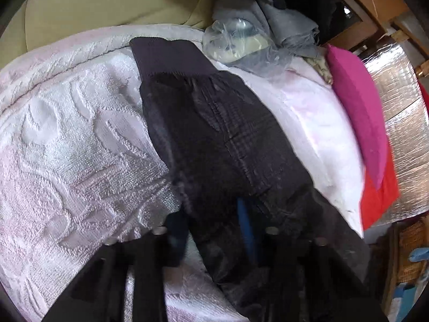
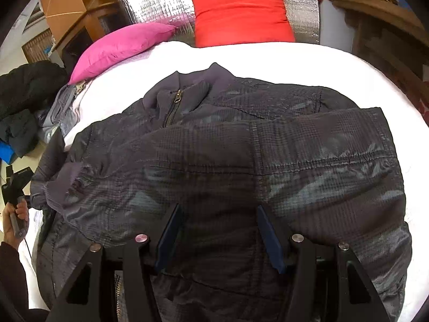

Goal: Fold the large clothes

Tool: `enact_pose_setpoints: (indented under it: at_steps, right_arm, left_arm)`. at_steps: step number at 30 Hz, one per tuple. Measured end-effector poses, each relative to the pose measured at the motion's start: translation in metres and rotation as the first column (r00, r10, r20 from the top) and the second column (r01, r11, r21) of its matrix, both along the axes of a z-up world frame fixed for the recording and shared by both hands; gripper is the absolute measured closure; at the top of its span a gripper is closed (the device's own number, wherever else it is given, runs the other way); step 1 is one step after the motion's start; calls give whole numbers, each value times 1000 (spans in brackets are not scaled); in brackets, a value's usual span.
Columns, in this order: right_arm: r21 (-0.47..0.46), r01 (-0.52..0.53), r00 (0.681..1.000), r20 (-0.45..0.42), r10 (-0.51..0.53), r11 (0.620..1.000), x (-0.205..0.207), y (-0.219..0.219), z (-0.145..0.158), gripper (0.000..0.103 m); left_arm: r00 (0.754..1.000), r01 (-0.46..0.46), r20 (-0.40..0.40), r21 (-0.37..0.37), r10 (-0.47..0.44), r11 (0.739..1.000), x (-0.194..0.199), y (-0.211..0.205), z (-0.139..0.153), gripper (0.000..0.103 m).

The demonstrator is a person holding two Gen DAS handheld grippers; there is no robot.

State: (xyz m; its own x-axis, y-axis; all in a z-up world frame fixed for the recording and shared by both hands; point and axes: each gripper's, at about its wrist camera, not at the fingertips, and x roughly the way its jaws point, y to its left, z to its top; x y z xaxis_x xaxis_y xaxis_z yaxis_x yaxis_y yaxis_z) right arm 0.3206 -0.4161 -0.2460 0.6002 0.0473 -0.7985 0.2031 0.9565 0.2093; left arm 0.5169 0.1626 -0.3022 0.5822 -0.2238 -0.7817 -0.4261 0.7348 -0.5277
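A dark plaid quilted jacket (image 2: 214, 155) lies on a white bedspread (image 2: 120, 94), zip and collar at the far side, one sleeve folded across its front. My right gripper (image 2: 218, 212) hovers low over the jacket's near part, jaws open with nothing between them. In the left wrist view a sleeve of the jacket (image 1: 209, 128) with a ribbed cuff runs away from me over the textured white blanket (image 1: 67, 147). My left gripper (image 1: 211, 230) has sleeve fabric lying between its fingers; motion blur hides whether the jaws are closed.
A pink cushion (image 2: 120, 45) and a red cushion (image 2: 241, 16) lean on a silver foil panel (image 2: 161, 2) at the far side. A pile of grey and black clothes and a plastic bag (image 1: 236, 40) sits beside the bed. Wicker baskets (image 1: 413, 252) and wooden furniture stand around.
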Motion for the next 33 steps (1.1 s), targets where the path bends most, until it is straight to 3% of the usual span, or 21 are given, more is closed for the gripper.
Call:
enact_pose_setpoints:
  at_steps: [2, 4, 7, 10, 13, 15, 16, 18, 19, 21, 23, 25, 26, 27, 29, 31, 33]
  right_arm:
    - [8, 3, 1000, 1, -3, 1000, 1, -1, 0, 41]
    - [17, 5, 1000, 3, -5, 1000, -1, -2, 0, 41]
    - [30, 14, 1000, 9, -14, 999, -2, -6, 3, 41]
    - [49, 26, 999, 38, -27, 998, -7, -12, 11, 41]
    - [80, 59, 994, 91, -66, 995, -15, -21, 23, 41]
    - [109, 83, 988, 117, -96, 991, -20, -29, 29, 41]
    - [125, 98, 986, 126, -114, 987, -23, -34, 31, 41]
    - [151, 122, 981, 135, -143, 981, -27, -41, 33, 41]
    - [167, 135, 977, 138, -159, 977, -30, -47, 33, 41]
    - [185, 156, 972, 145, -184, 970, -34, -55, 34, 41]
    - [203, 181, 965, 151, -214, 962, -39, -65, 35, 41]
    - [225, 198, 959, 158, -236, 954, -44, -73, 37, 41]
    - [238, 210, 954, 164, -252, 948, -47, -78, 38, 41]
    - [246, 216, 951, 167, -261, 945, -49, -82, 38, 41]
    - [263, 234, 943, 171, -284, 936, -53, -92, 40, 41]
    - [276, 247, 938, 173, -301, 929, -57, -100, 40, 41]
    - [293, 254, 934, 172, -312, 922, -59, -107, 40, 41]
  left_arm:
    - [1000, 8, 14, 33, -9, 999, 2, -5, 6, 89]
    - [999, 9, 44, 71, -12, 997, -1, -12, 19, 93]
    - [987, 57, 136, 188, -83, 981, -11, -41, 65, 96]
    - [955, 114, 234, 271, -180, 956, -31, -79, 110, 97]
    - [898, 189, 319, 340, -302, 921, -61, -127, 149, 97]
    - [830, 264, 369, 401, -419, 877, -86, -173, 172, 97]
    - [807, 287, 378, 419, -453, 861, -93, -185, 179, 97]
    - [722, 373, 394, 472, -569, 799, -117, -235, 188, 97]
    - [698, 397, 392, 484, -599, 780, -124, -250, 189, 97]
    - [615, 488, 366, 519, -699, 701, -143, -299, 185, 97]
    - [562, 555, 333, 527, -758, 643, -154, -334, 173, 97]
    - [506, 637, 263, 528, -821, 562, -161, -376, 151, 97]
    - [484, 668, 229, 527, -845, 525, -165, -392, 140, 97]
    - [475, 685, 208, 523, -855, 507, -167, -401, 132, 97]
    - [436, 767, 116, 470, -892, 436, -165, -429, 104, 97]
    - [411, 825, 21, 416, -911, 382, -166, -442, 82, 82]
    - [410, 844, -13, 384, -912, 374, -176, -443, 74, 54]
